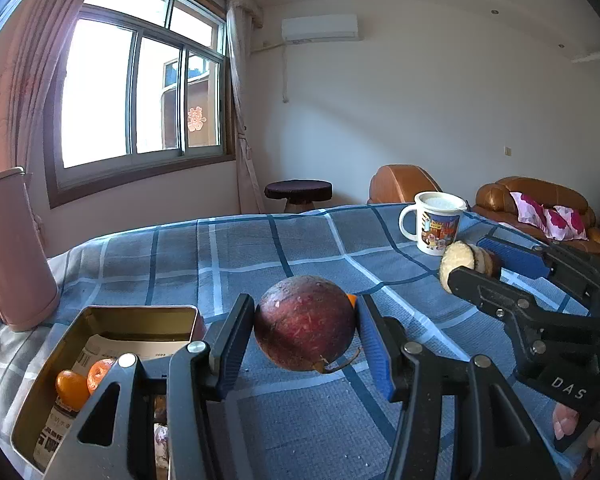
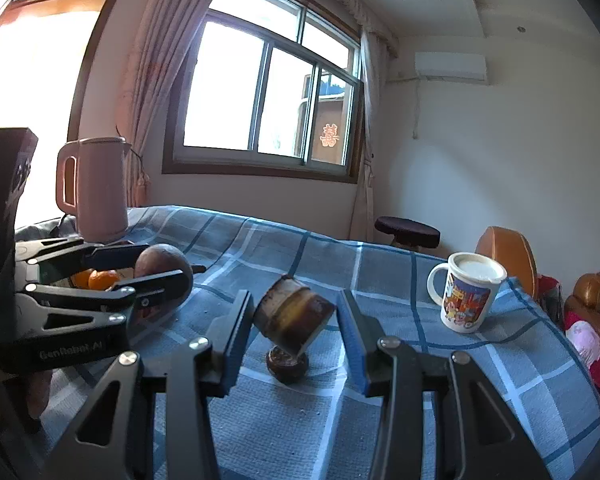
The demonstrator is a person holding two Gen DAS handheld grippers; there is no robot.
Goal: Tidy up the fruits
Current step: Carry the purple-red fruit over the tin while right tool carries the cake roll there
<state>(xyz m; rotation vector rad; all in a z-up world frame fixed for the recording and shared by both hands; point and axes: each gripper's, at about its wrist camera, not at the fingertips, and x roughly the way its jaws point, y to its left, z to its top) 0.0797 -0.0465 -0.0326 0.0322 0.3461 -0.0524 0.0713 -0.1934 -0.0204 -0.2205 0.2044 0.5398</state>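
The left gripper (image 1: 305,340) holds a round dark red fruit (image 1: 305,322) snug between its 2 pads, up off the blue checked cloth (image 1: 260,248). The right gripper (image 2: 296,328) pinches a short brown stalk piece with a pale cut end (image 2: 294,318), tilted, above a small dark round fruit (image 2: 287,365). The gold metal tin (image 1: 112,316) with small orange fruits (image 1: 73,387) sits just left. I think the red fruit goes there next: move slowly over the tin, go low, then let go softly.

Cartoon mug (image 1: 434,224), pink kettle (image 2: 98,190)

Left tool (image 1: 306,330) clamped; right tool (image 2: 296,320) clamped; both raised.
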